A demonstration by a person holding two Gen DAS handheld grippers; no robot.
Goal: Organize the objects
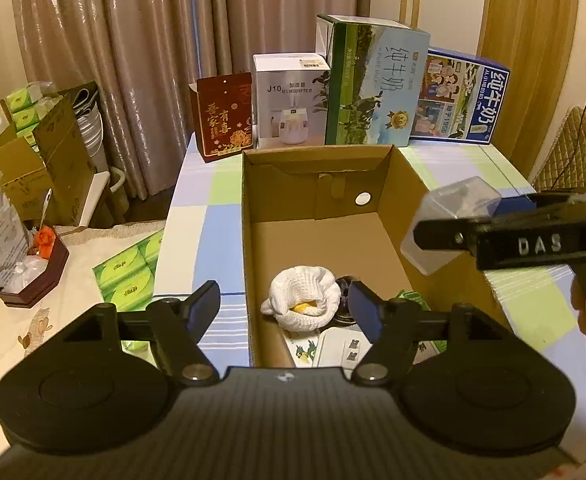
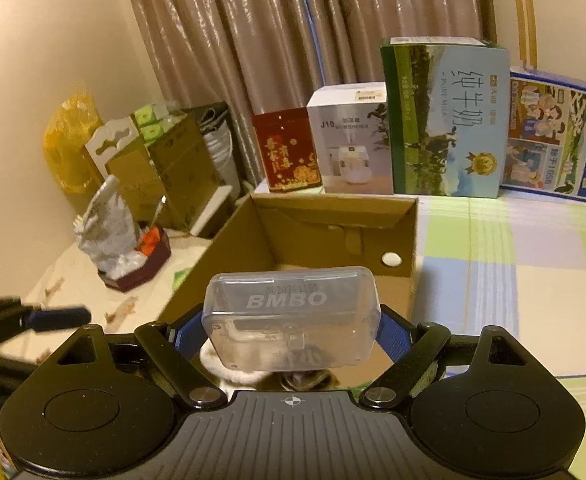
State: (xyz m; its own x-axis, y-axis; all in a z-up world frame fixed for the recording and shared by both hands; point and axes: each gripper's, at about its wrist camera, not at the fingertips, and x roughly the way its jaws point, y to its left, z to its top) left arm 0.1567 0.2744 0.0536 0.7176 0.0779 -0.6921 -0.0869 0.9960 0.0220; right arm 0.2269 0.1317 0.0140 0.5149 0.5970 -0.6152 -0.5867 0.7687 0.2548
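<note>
While clamped in right tool (image 2: 291, 334) | clear case (image 2: 292, 318) (BMBO) | above cardboard box (image 2: 335, 236)

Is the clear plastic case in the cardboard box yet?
Out. The clear plastic case is clamped in the right gripper, above the cardboard box.

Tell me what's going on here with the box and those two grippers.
A person is tidying items into an open cardboard box on a checked tablecloth. The right gripper is shut on a clear plastic case, held above the box's right side. The left gripper is open and empty over the box's near end. Inside already lie a white knitted item and some cards.
</note>
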